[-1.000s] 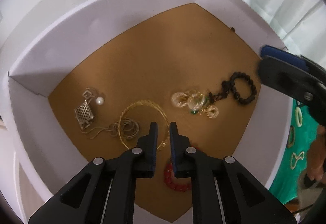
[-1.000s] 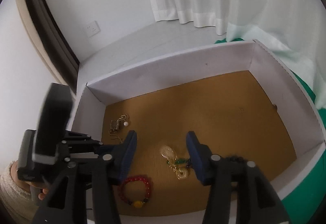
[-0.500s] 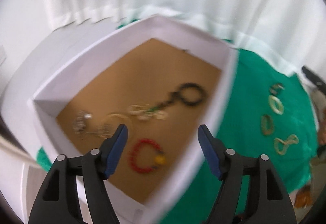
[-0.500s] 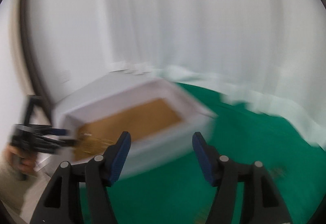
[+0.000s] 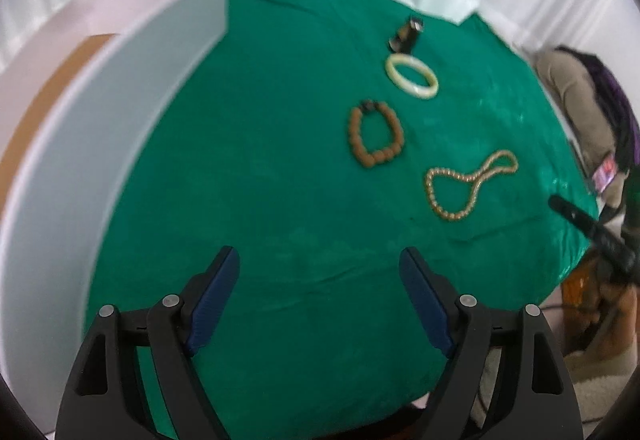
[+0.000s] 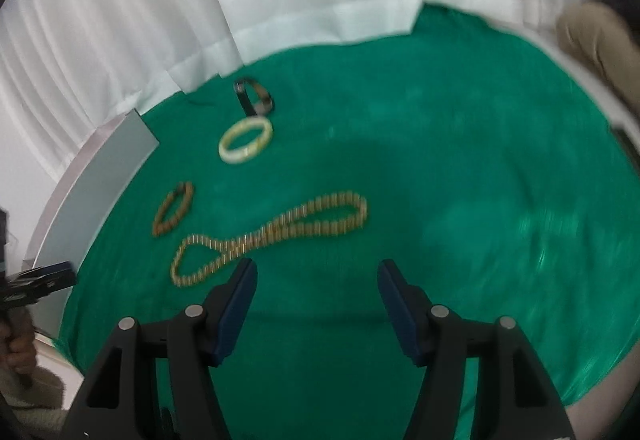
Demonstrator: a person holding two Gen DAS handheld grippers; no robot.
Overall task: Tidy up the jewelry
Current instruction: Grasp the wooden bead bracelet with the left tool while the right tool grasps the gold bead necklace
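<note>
On the green cloth (image 5: 280, 179) lie a dark bangle (image 5: 405, 35), a pale bangle (image 5: 418, 91), a brown bead bracelet (image 5: 378, 157) and a gold bead necklace (image 5: 476, 181). My left gripper (image 5: 320, 280) hovers over bare cloth short of them, jaws opening with nothing between them. The white box (image 5: 100, 119) rises at its left. My right gripper (image 6: 316, 288) is open and empty just short of the gold necklace (image 6: 280, 230). Beyond that are the brown bracelet (image 6: 160, 228), pale bangle (image 6: 236, 155) and dark bangle (image 6: 262, 99).
The box wall (image 6: 104, 175) borders the cloth on the left of the right wrist view, with the left gripper (image 6: 44, 276) at its foot. White curtains hang behind the table. A person in beige (image 5: 572, 99) sits beyond the cloth's right edge.
Both grippers have left the box and swung out over the green cloth. The left jaws, nearly shut before, have spread wide. The right jaws have widened a little.
</note>
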